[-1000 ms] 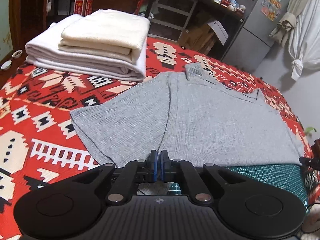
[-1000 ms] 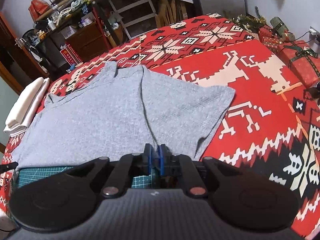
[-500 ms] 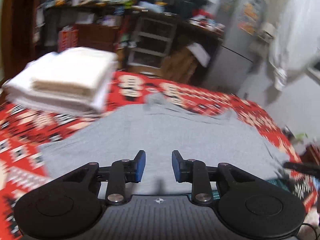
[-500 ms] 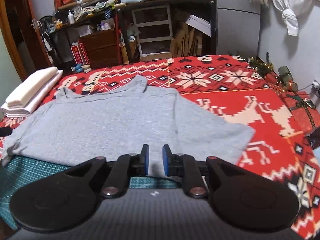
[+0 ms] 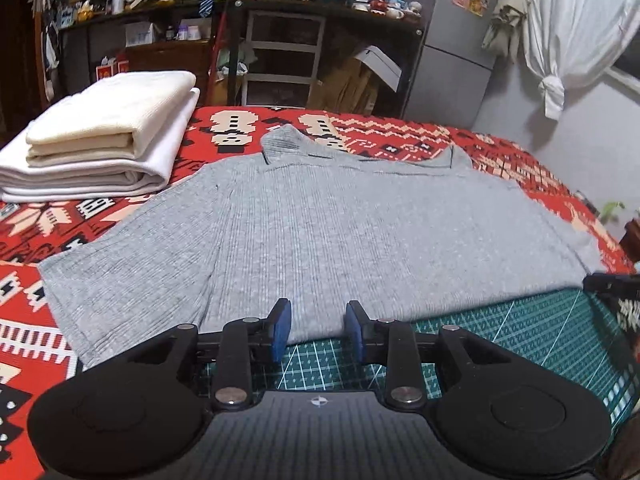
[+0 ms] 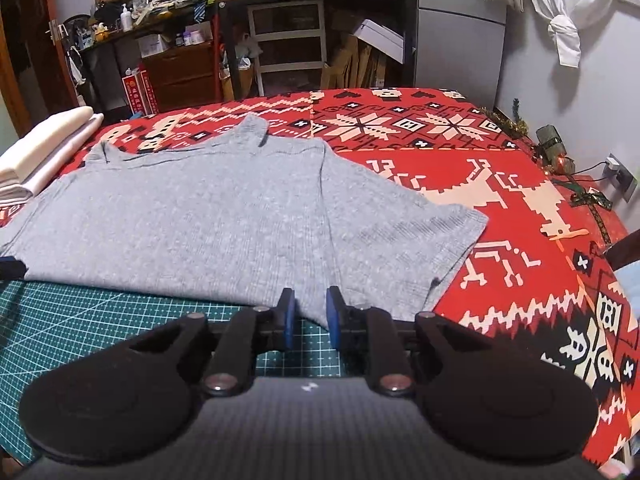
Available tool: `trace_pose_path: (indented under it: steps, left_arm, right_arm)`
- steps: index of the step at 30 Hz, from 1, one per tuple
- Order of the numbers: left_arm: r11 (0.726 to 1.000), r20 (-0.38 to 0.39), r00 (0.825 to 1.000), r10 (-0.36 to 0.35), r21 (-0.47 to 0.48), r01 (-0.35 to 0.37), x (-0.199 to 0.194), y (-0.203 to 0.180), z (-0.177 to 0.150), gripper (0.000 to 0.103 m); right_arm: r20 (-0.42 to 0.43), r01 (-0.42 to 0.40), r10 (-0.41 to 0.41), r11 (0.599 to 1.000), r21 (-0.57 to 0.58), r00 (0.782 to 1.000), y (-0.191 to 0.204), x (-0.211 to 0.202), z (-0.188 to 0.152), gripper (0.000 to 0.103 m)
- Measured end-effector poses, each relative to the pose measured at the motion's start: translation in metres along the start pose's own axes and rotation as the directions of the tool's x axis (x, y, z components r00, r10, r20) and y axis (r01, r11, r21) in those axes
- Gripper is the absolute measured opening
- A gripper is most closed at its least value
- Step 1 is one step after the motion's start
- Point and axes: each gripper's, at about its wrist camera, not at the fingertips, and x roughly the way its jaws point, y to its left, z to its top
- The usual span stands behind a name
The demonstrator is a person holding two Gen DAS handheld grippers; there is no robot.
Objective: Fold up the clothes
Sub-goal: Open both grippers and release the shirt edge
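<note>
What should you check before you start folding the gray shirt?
1. Gray shirt lies spread flat, collar at the far side: ok.
2. Left gripper open and holding nothing: ok.
3. Right gripper open and holding nothing: ok.
4. Both grippers sit at the shirt's near hem over the green cutting mat: ok.
5. Stack of folded white cloths lies beside the shirt, off its sleeve: ok.
6. Whether the sleeves are smooth underneath: cannot tell.
</note>
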Motion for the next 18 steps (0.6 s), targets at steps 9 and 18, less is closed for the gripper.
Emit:
trace_pose_path:
  steps: [9,18]
  left_arm:
    - [0.999,0.065,0.998,-0.005,-0.036,0.007,0.002,-0.007,0.014,0.035]
    - [0.995,0.063,0.997,0.049,0.082,-0.055,0.016,-0.033,-0.002,0.05]
  right_arm:
    - [0.065,-0.04,0.04,0.999,-0.008,0.997,0.034,0.0,0.016,0.034]
    - [0.058,-0.023,0.028,0.996,-0.091,0.998,0.066,0.02,-0.001,0.05]
